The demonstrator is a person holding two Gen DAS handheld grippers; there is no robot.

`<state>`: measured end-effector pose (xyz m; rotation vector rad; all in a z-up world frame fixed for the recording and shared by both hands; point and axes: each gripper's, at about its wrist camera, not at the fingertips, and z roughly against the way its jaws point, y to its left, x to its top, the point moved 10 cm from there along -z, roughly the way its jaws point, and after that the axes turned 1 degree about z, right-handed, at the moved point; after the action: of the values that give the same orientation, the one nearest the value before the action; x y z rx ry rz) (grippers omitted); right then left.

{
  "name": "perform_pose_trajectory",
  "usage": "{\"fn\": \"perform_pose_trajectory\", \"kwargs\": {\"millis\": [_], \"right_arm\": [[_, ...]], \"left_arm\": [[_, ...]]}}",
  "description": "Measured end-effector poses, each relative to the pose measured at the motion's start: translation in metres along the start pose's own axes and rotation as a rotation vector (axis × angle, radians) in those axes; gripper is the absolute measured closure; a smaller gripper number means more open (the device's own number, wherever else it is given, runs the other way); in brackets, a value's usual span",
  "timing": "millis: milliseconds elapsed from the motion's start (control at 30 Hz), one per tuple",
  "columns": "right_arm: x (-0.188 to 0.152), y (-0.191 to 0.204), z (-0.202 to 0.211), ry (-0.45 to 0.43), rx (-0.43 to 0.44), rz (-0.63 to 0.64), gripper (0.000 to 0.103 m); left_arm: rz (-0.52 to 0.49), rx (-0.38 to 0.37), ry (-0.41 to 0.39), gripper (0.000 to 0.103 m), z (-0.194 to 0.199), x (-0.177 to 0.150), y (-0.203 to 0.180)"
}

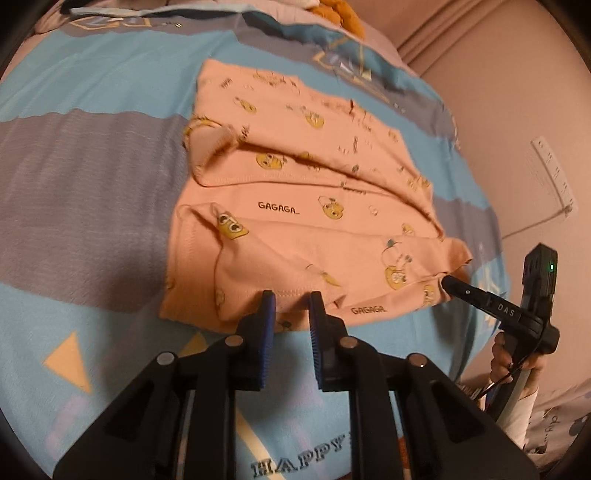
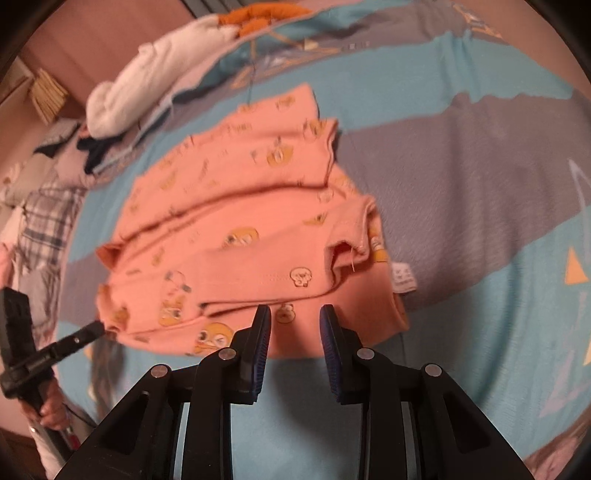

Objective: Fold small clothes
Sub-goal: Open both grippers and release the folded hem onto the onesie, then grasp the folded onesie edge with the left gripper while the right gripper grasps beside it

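Note:
A small salmon-pink garment (image 1: 306, 192) with yellow cartoon prints and "GAGAGA" lettering lies in folded layers on the blue and grey bedcover (image 1: 92, 155). My left gripper (image 1: 291, 299) stands at its near hem, jaws a little apart, the hem's edge showing in the gap and the pads not pressing on it. In the right wrist view the same garment (image 2: 240, 221) lies ahead. My right gripper (image 2: 295, 314) is open over its near edge and holds nothing. Each gripper shows in the other's view: the right gripper (image 1: 452, 284) at the garment's right corner, the left gripper (image 2: 98, 326) at its left corner.
A white plush bundle (image 2: 147, 85) and an orange soft toy (image 2: 255, 18) lie at the bed's far side. Plaid cloth (image 2: 44, 221) hangs at the left edge. A white power strip (image 1: 554, 173) is on the wall at right. A hand (image 1: 513, 358) holds the right gripper's handle.

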<state>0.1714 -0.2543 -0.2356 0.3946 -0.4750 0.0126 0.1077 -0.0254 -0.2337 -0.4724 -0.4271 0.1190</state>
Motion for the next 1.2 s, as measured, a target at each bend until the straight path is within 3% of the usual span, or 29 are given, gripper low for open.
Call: {"fn": "perform_pose_trajectory", "kwargs": {"millis": [67,267,467,600,733,833,867,1100,1167,1200], "right_arm": [[0.002,0.001,-0.010,0.012,0.010,-0.002,0.073],[0.042,0.001,-0.017,-0.062,0.010,0.004,0.073],[0.075,0.006,-0.009,-0.146,0.018,0.013,0.073],[0.089,0.001,0.010,-0.211,-0.014,0.026,0.073],[0.089,-0.018,0.025,-0.230,-0.071,0.060,0.071],[0.082,-0.035,0.020,-0.186,-0.115,0.069,0.055],[0.077,-0.038,0.016,-0.162,-0.118,0.079,0.055],[0.068,-0.034,-0.018,-0.081,-0.106,0.142,0.056],[0.071,-0.031,-0.019,-0.106,-0.139,0.164,0.065],[0.072,-0.027,-0.019,-0.116,-0.139,0.182,0.077]], "left_arm": [[0.007,-0.009,-0.002,0.087,-0.009,0.007,-0.001],[0.034,0.016,-0.064,0.087,-0.021,0.043,0.006],[0.079,0.037,-0.139,0.087,-0.008,0.076,0.013],[0.063,0.042,-0.169,0.083,0.016,0.079,0.022],[0.032,0.119,-0.145,0.084,0.032,0.065,0.045],[0.020,0.164,-0.105,0.087,0.036,0.047,0.059],[0.001,0.182,-0.083,0.088,0.037,0.039,0.059],[-0.116,0.168,-0.028,0.090,0.022,0.019,0.036],[-0.169,0.185,0.017,0.094,0.012,0.013,0.028],[-0.186,0.179,0.034,0.094,0.008,0.011,0.024]]}}
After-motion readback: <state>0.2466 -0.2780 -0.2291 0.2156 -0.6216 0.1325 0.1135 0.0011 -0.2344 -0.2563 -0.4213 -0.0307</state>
